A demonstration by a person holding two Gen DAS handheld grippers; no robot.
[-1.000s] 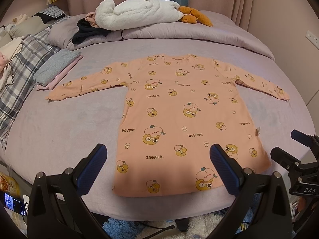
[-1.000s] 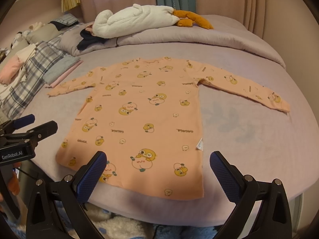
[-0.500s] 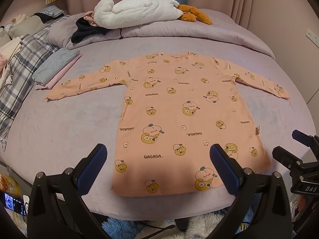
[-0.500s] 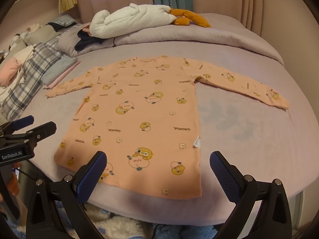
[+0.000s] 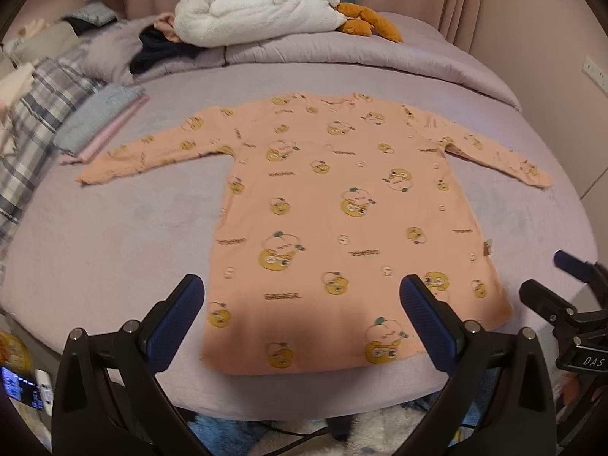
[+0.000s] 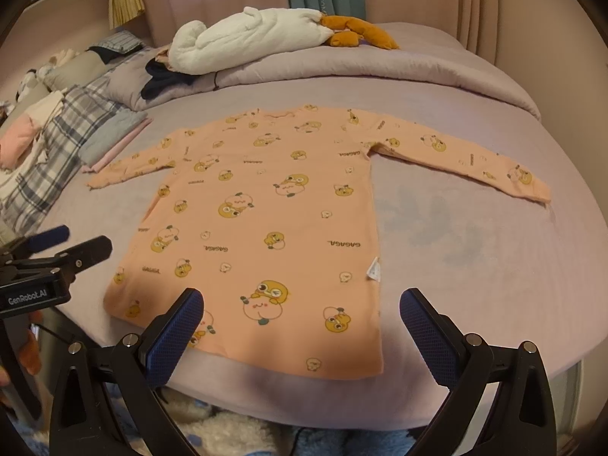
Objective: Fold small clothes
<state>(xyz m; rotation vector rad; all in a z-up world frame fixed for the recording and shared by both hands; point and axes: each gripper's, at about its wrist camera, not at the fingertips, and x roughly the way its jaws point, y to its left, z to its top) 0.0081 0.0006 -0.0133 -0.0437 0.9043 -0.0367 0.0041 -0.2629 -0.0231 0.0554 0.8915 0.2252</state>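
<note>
A small peach long-sleeved shirt [image 5: 342, 209] [image 6: 266, 212] printed with yellow cartoon figures lies flat on the lilac bed, both sleeves spread out, hem towards me. My left gripper [image 5: 302, 315] hovers open just before the hem, nothing between its blue pads. My right gripper [image 6: 302, 323] is open too, above the hem's right half and the bed edge. Each gripper shows in the other's view: the right one [image 5: 570, 288] at the far right, the left one [image 6: 60, 247] at the far left.
A rolled lilac duvet [image 5: 342, 53] with a white plush [image 5: 258, 11] and an orange toy [image 5: 364, 24] lies across the back. Folded grey and pink clothes [image 5: 98, 121] and a plaid cloth [image 5: 34, 114] sit left. A fluffy rug [image 6: 212, 433] lies below the bed edge [image 6: 380, 399].
Both grippers have crept slightly forward and lower towards the hem; the shirt has not moved. Both stay open.
</note>
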